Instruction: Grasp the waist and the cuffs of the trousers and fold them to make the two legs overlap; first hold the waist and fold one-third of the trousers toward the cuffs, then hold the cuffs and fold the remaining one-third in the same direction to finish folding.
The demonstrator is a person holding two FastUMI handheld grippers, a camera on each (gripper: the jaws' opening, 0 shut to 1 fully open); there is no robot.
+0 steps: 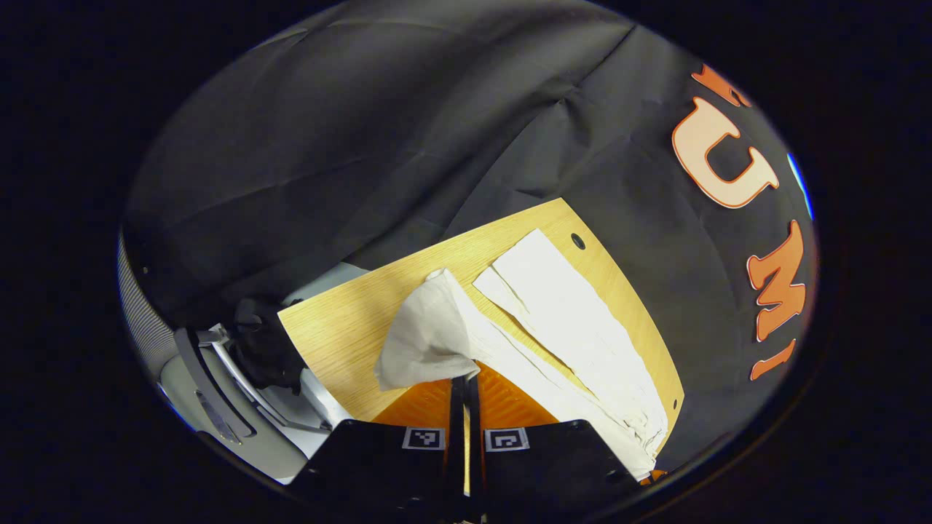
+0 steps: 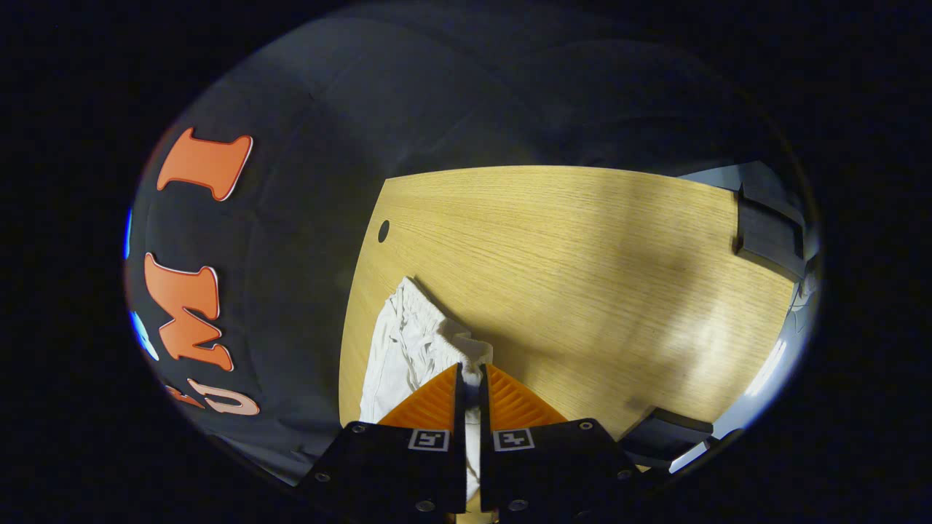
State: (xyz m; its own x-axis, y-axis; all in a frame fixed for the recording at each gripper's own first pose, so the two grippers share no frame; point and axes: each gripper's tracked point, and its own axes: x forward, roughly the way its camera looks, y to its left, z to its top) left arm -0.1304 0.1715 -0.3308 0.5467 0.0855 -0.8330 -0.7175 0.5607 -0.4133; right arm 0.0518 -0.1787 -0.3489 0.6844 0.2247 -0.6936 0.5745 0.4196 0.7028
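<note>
Two grippers are each pinching a part of the same pale trousers [image 1: 575, 327] over a light wooden table [image 1: 349, 327]. In the left gripper view, the left gripper [image 1: 466, 386] is showing its jaws drawn almost together, with only a thin slit between the fingers, and a bunched fold of the cloth is caught at their tips. That lifted fold is billowing up and to the left of the jaws, hanging clear of the tabletop, while the rest of the garment is stretching away ahead and to the right of the jaws, lying flat on the wood as two long strips side by side, their far ends reaching toward a small dark hole [image 1: 578, 241] near the table's edge. Whether the pinched part is a cuff I cannot tell. In the right gripper view, the right gripper [image 2: 472, 378] is likewise standing nearly closed, and a gathered, elastic-looking edge of the trousers [image 2: 408, 342] is sitting between its fingers, a narrow band of cloth running down through the gap. Ahead and to the left of these jaws the fabric is spreading in soft wrinkles close to the table's [image 2: 582, 255] left edge. To the right of the jaws the wood is lying bare, with a dark block [image 2: 768, 233] at its far right corner.
</note>
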